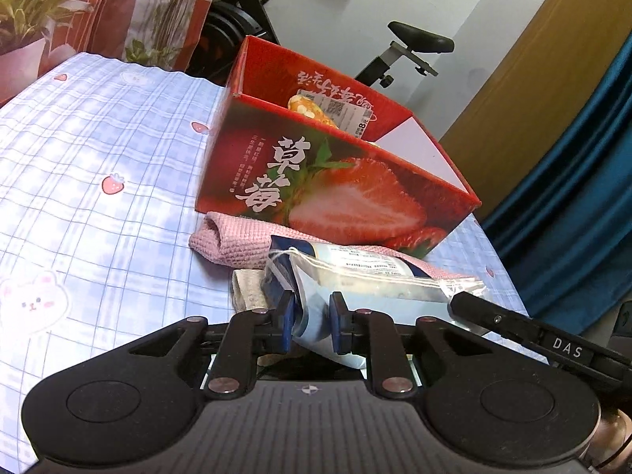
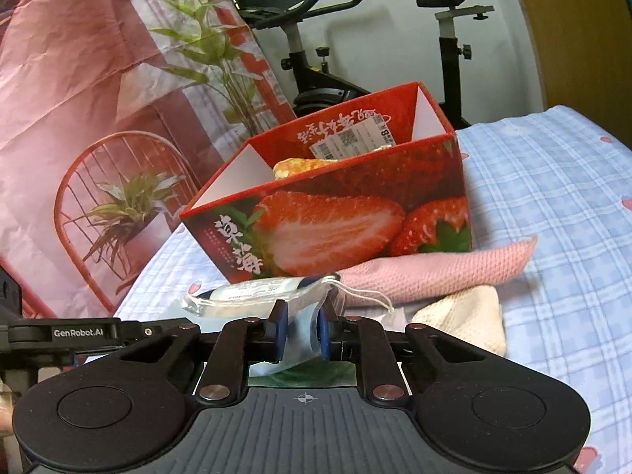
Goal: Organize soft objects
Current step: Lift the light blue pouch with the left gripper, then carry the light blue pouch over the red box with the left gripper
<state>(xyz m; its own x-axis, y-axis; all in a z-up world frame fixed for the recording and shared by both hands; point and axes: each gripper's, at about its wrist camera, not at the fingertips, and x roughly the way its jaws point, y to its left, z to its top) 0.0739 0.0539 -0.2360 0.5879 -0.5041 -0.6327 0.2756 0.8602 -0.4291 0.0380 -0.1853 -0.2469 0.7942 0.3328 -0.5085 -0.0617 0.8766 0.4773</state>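
A plastic packet of face masks [image 1: 355, 272] lies in front of the red strawberry box [image 1: 339, 181] on the bed. My left gripper [image 1: 312, 324] is shut on one end of the packet. My right gripper [image 2: 300, 331] is shut on the other end of the same packet [image 2: 256, 290]. A pink knitted cloth [image 1: 233, 241] and a cream cloth [image 1: 247, 294] lie under and beside the packet; both show in the right wrist view, pink cloth [image 2: 434, 272], cream cloth [image 2: 466, 316]. The box [image 2: 355, 217] holds a yellow soft item [image 2: 294, 166].
The blue checked bedsheet [image 1: 98, 166] spreads to the left. A printed backdrop [image 2: 98, 98] hangs behind the bed. An exercise bike [image 2: 446, 39] stands beyond the box. A blue curtain [image 1: 572, 197] and a wooden door [image 1: 525, 79] are on the right.
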